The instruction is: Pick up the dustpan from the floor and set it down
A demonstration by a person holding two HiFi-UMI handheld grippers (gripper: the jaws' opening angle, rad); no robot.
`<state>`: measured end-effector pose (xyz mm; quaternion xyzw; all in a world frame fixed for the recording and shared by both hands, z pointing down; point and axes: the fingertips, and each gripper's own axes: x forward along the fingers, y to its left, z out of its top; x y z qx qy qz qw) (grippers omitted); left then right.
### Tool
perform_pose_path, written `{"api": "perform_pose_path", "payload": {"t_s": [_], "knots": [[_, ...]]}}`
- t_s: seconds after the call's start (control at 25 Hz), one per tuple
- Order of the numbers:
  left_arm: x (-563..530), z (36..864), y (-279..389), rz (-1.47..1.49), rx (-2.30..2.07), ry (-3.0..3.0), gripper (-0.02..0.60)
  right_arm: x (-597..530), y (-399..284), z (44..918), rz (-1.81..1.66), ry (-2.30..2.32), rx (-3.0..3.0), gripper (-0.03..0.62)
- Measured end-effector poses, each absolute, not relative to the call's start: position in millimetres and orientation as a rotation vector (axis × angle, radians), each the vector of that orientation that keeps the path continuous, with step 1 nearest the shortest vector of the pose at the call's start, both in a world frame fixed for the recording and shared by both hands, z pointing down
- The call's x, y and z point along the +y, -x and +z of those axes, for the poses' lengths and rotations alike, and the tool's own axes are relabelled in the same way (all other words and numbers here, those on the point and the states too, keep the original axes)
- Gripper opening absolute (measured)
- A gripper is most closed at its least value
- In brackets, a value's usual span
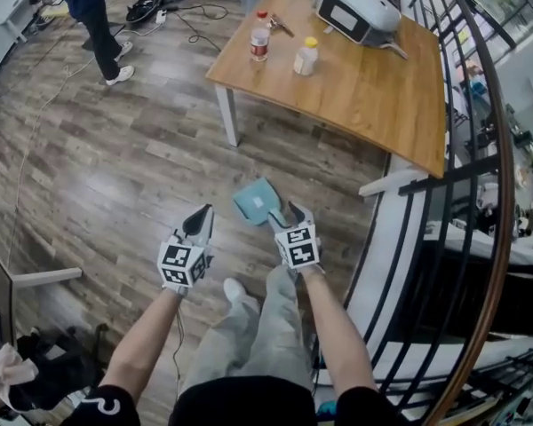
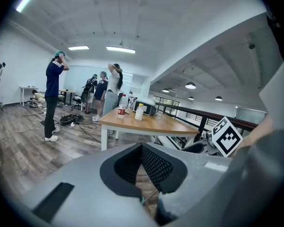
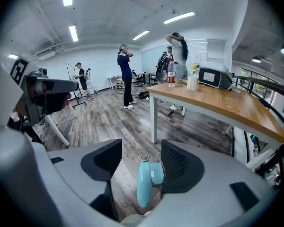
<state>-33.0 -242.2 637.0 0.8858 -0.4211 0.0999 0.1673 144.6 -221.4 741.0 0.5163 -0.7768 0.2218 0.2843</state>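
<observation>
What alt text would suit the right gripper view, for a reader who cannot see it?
The right gripper's tongs stand open, with a light blue dustpan between them, close to the right one and not clamped. Beyond is grey-brown wood floor and a wooden table carrying bottles and a white device; several people stand far back.

Ahead of the right gripper (image 1: 289,213), slightly to its right: a light wooden rectangular table on white legs (image 1: 364,87). On the top — a clear plastic bottle with red label and cap (image 1: 260,38), a white plastic bottle with yellow cap (image 1: 306,57) near it, and a white-and-grey rounded device (image 1: 360,9) further off. A black metal railing (image 1: 466,176) runs to that gripper's right. Well ahead of the left gripper (image 1: 198,223) — a person in dark blue clothing and white shoes (image 1: 93,16), beside coiled black cables (image 1: 157,3) on the grey-brown wood-plank floor (image 1: 115,167).
</observation>
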Motion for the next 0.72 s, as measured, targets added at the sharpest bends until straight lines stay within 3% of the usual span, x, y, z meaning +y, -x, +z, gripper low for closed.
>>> {"api": "perform_pose_path", "payload": {"t_s": [0.72], "knots": [[-249.1, 720.9, 53.1, 0.353, -1.224, -2.439, 0.0, -233.6, -134.6, 880.2, 0.684, -1.252, -1.943, 0.261]]}}
